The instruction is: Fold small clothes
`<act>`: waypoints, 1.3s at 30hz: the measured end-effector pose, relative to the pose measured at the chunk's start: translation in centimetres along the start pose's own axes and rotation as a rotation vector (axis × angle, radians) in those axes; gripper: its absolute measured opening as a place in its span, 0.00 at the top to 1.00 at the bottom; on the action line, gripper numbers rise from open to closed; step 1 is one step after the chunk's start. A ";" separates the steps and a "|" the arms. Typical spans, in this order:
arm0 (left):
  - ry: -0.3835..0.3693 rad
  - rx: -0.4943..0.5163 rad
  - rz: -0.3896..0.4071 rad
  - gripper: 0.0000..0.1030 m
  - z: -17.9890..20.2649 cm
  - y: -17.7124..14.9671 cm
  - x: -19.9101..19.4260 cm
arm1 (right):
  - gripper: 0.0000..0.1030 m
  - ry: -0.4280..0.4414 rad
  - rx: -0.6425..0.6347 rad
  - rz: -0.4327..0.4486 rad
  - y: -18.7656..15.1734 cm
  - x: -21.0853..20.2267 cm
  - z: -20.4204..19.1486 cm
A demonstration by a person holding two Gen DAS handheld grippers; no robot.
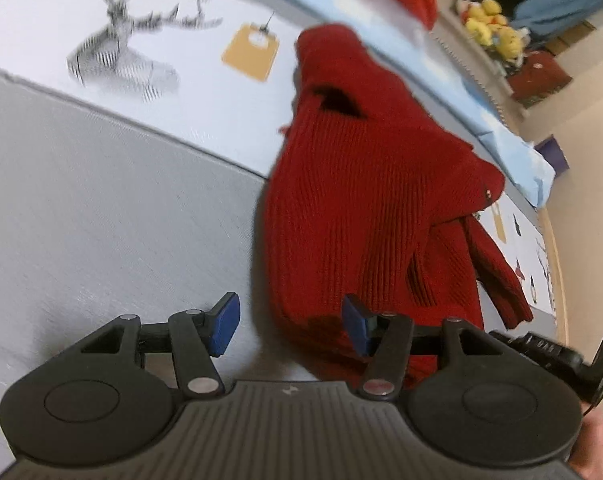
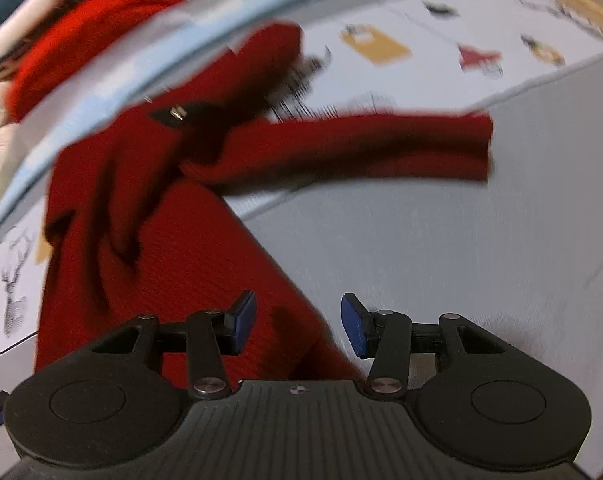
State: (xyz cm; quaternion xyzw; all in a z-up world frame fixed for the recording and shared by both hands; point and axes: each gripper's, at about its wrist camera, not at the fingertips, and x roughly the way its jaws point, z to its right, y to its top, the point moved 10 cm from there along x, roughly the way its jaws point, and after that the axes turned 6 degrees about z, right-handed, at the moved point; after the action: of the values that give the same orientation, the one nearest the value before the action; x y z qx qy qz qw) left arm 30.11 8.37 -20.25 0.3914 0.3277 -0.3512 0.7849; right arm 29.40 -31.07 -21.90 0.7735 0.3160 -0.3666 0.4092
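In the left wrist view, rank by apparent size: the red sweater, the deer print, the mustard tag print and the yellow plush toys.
1. red sweater, by far the largest
2. deer print
3. mustard tag print and yellow plush toys: these look alike, and the toys sit farther off, so they stay unranked.

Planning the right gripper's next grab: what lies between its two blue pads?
In the right wrist view, the red knit sweater's edge and bare grey sheet; the right gripper is open.

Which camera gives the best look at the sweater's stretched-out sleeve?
The right wrist view: the red sweater's sleeve lies stretched sideways across the grey surface, visible to its cuff. The left wrist view shows mostly the sweater's ribbed body, with only a bunched, hanging sleeve at its right edge.
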 end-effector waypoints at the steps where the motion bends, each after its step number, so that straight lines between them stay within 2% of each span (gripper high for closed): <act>1: 0.003 -0.020 -0.009 0.39 -0.2 -0.1 0.7 | 0.52 -0.014 0.008 -0.017 -0.4 0.6 0.1; 5: 0.014 -0.080 -0.031 0.40 0.0 -0.4 2.6 | 0.52 -0.027 0.009 -0.057 -1.6 2.1 -0.3; 7: 0.029 -0.069 -0.036 0.47 -0.1 -0.4 3.2 | 0.58 -0.018 -0.039 -0.046 -1.9 2.3 -1.1; 8: 0.040 -0.053 -0.043 0.61 -0.1 -0.6 3.3 | 0.67 -0.010 -0.079 -0.034 -1.9 2.2 -1.5; 9: 0.059 -0.029 -0.044 0.81 -0.1 -0.7 3.3 | 0.75 -0.003 -0.114 -0.022 -2.0 2.1 -1.9; 10: 0.077 -0.002 -0.040 0.87 -0.3 -0.8 3.2 | 0.80 0.008 -0.131 -0.016 -2.0 1.8 -2.0; 11: 0.084 0.024 -0.031 0.88 -0.4 -0.7 2.8 | 0.86 0.029 -0.133 -0.008 -1.9 1.4 -2.1; 12: 0.072 0.039 -0.019 0.89 -0.4 -0.6 2.3 | 0.87 0.050 -0.121 0.009 -1.3 0.7 -1.9; 14: 0.018 0.070 0.006 0.90 0.3 -0.4 0.9 | 0.88 0.097 -0.090 0.081 0.1 -1.9 -1.6; 16: -0.043 0.124 0.047 0.91 1.4 -0.1 -1.3 | 0.89 0.183 -0.068 0.171 1.7 -5.5 -1.8; 18: -0.092 0.209 0.089 0.91 2.5 0.1 -3.9 | 0.90 0.255 -0.132 0.282 2.7 -10.3 -2.6; 19: -0.100 0.242 0.097 0.91 2.5 -0.1 -5.0 | 0.90 0.273 -0.196 0.338 2.6 -12.9 -3.0; 20: -0.095 0.273 0.092 0.91 2.3 -0.4 -5.8 | 0.90 0.281 -0.244 0.360 2.1 -14.5 -3.1; 21: -0.075 0.301 0.070 0.91 1.6 -0.9 -6.3 | 0.90 0.291 -0.291 0.349 1.2 -15.6 -3.2; 22: -0.044 0.330 0.039 0.91 0.7 -1.4 -6.5 | 0.90 0.300 -0.339 0.302 0.0 -16.0 -3.1; 26: 0.102 0.434 -0.139 0.90 -3.3 -4.6 -5.5 | 0.87 0.270 -0.520 -0.017 -6.8 -13.0 -1.7; 27: 0.120 0.443 -0.157 0.89 -3.6 -4.9 -5.3 | 0.87 0.241 -0.558 -0.043 -7.6 -12.5 -1.4; 29: 0.151 0.476 -0.144 0.89 -3.7 -4.4 -5.4 | 0.86 0.205 -0.588 -0.011 -7.5 -12.4 -1.3; 32: 0.163 0.452 -0.114 0.85 -3.2 -3.7 -5.2 | 0.68 0.186 -0.490 0.031 -5.6 -11.6 -0.7; 35: 0.178 0.428 -0.060 0.82 -2.2 -2.8 -5.3 | 0.66 0.145 -0.377 0.076 -3.9 -10.3 0.0; 39: 0.152 0.394 0.021 0.79 0.2 -1.5 -5.1 | 0.62 0.164 -0.175 0.121 -2.8 -7.9 0.2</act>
State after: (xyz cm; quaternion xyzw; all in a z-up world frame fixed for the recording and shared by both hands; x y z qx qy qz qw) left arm 26.21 9.08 -16.69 0.5659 0.3070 -0.3698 0.6699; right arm 22.93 -31.47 -16.58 0.7797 0.3321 -0.2479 0.4694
